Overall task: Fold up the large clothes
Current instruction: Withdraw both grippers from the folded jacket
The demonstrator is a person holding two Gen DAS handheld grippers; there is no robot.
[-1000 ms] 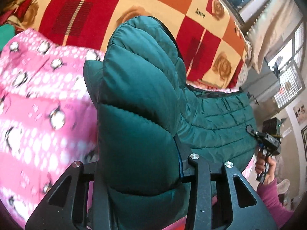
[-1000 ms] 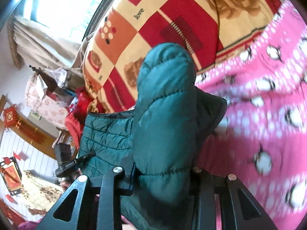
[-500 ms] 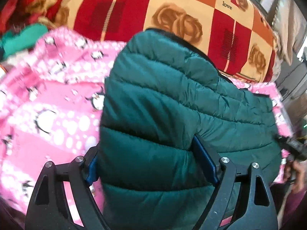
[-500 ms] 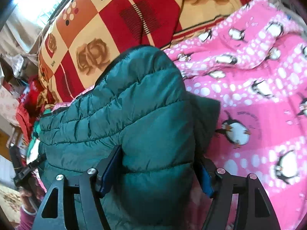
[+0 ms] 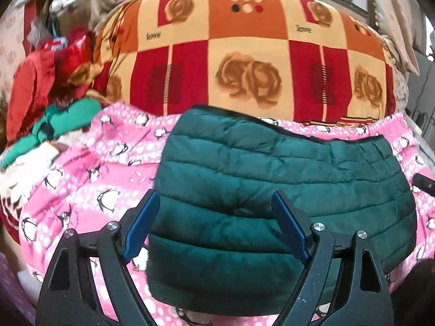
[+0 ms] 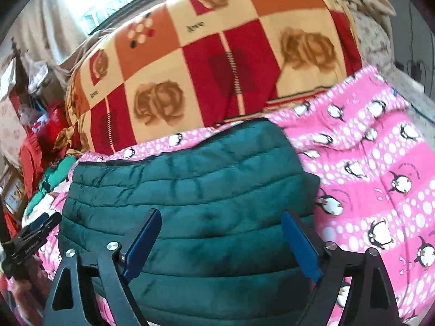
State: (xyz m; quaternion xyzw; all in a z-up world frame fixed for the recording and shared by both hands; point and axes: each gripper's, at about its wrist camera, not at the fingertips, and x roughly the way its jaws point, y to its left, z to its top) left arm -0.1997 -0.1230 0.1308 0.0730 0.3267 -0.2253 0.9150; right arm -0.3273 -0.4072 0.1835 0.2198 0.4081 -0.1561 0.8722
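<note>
Left wrist: left gripper (image 5: 214, 222) spread wide above the jacket (image 5: 272, 190).

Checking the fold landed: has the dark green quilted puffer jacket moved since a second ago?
Yes. The dark green quilted puffer jacket dropped from standing between the jaws to lying flat on the pink penguin blanket.

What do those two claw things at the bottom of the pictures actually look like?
Both look alike. The left gripper and right gripper each have two matte black plastic fingers with triangular cut-outs, silver screw heads at the joints, and flat blue pads on the inner faces. No cables or sleeves show.
</note>
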